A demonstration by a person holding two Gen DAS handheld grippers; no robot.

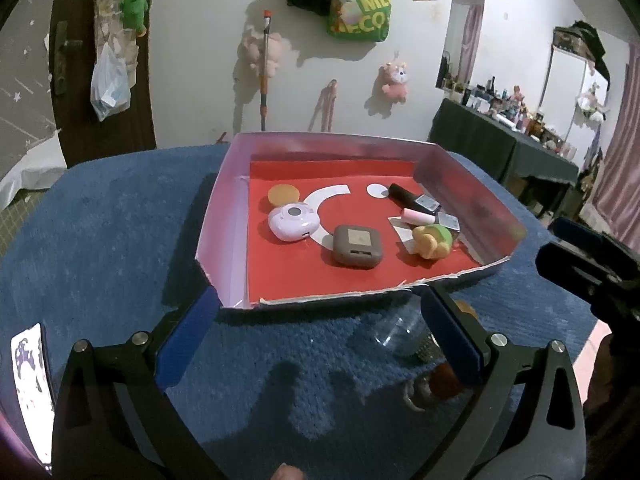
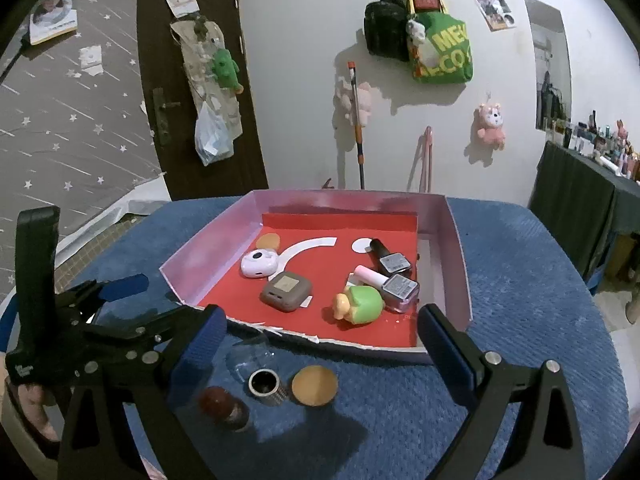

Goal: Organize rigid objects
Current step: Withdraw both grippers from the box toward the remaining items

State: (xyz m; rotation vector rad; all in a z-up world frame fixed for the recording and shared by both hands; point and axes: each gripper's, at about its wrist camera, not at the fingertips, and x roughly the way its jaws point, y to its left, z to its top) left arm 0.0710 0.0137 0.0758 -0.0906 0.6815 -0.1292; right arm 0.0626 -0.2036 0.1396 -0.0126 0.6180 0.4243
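A: Right wrist view first: the right gripper (image 2: 322, 334) hangs with its jaws spread wide and nothing between them, just short of the tray's (image 2: 456, 240) torn near edge. What is left outside the tray?

B: Four pieces on the blue cloth (image 2: 520, 320), all just in front of the tray's near edge: a clear glass cup (image 2: 250, 354) lying closest to that edge, a small metal ring (image 2: 266, 386), a tan round disc (image 2: 315, 385) beside the ring, and a dark red bottle (image 2: 222, 404) farthest from the tray.

A: And the left gripper (image 1: 320, 334)?

B: Also wide and empty, hovering before the tray's near edge, to the left of those pieces.

A: Which would you take?

B: The disc looks handiest to me, though it lies flat. I'd come down steeply, straddle its rim and close gently so it doesn't skate on the cloth.

A: Where to put it?

B: Inside the tray, the near left part of the red floor (image 2: 248, 300) is bare. The green toy (image 2: 360, 304) and bottles crowd the right side, so I'd stay away from there.
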